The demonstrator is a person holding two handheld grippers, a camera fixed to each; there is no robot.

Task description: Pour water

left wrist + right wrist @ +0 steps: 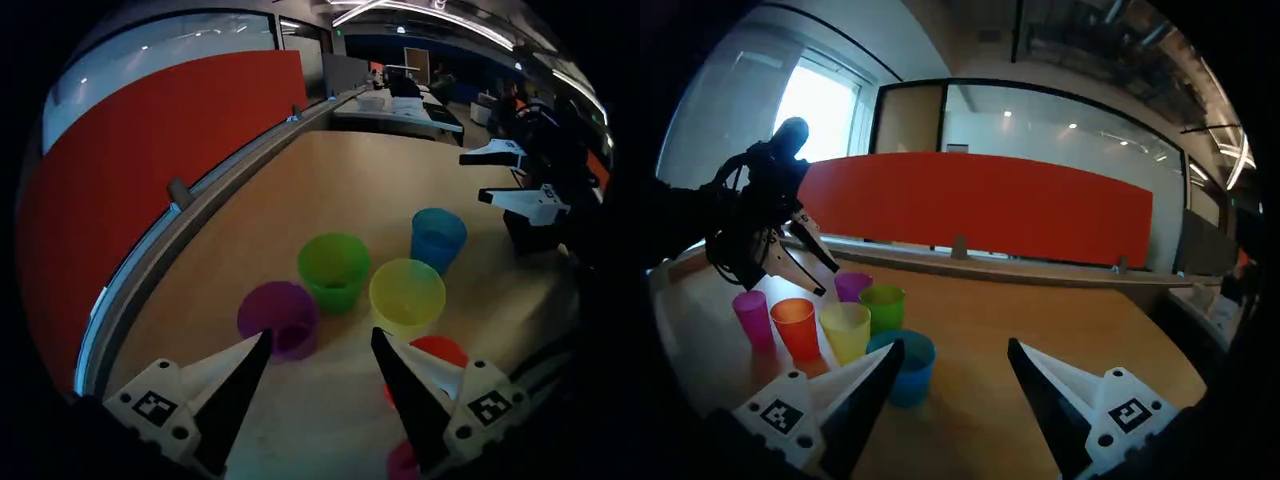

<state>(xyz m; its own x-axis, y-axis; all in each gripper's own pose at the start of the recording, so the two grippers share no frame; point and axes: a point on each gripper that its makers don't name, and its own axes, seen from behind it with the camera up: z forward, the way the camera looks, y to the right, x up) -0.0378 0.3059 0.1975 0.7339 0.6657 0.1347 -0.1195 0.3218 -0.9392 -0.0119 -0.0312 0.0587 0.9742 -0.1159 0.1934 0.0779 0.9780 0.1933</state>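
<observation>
cups: we count six plastic tumblers, plain, translucent, each narrowing slightly from rim to base
colours: purple cup (pixel 278 318), green cup (pixel 334 270), yellow cup (pixel 406 296), blue cup (pixel 438 238), orange cup (pixel 438 349), pink cup (pixel 753 316)
axis: all six stand upright, long axis vertical, mouths up
contents: we can't tell whether any cup holds water
location: the cups are clustered on the wooden table (pixel 360 176), towards the side with the red panel (pixel 984 204)
layout, left gripper view: purple is near left. Green is just beyond it to the right. Yellow is right of green and blue is farther right. Orange is near right, partly hidden by the gripper's own finger.
layout, right gripper view: pink, orange and yellow form a row from left to right. Purple and green are behind that row. Blue is nearest, just right of yellow.
spacing: neighbours stand just beside one another. We can't confirm whether any of them touch.
left gripper (pixel 320 332): the fingers are spread wide and hold nothing. It sits above the near edge of the cluster, with purple by its left tip and yellow and orange by its right tip.
right gripper (pixel 955 344): the fingers are spread wide and hold nothing. The blue cup is just by its left tip, and bare table lies between the tips.
right gripper, from the left gripper view: it is at far right over the table edge, well apart from the cups, with its two white fingers apart
left gripper, from the right gripper view: it is above the pink and orange cups, with its fingers angled down towards purple. A dark sleeve shows behind it.
</observation>
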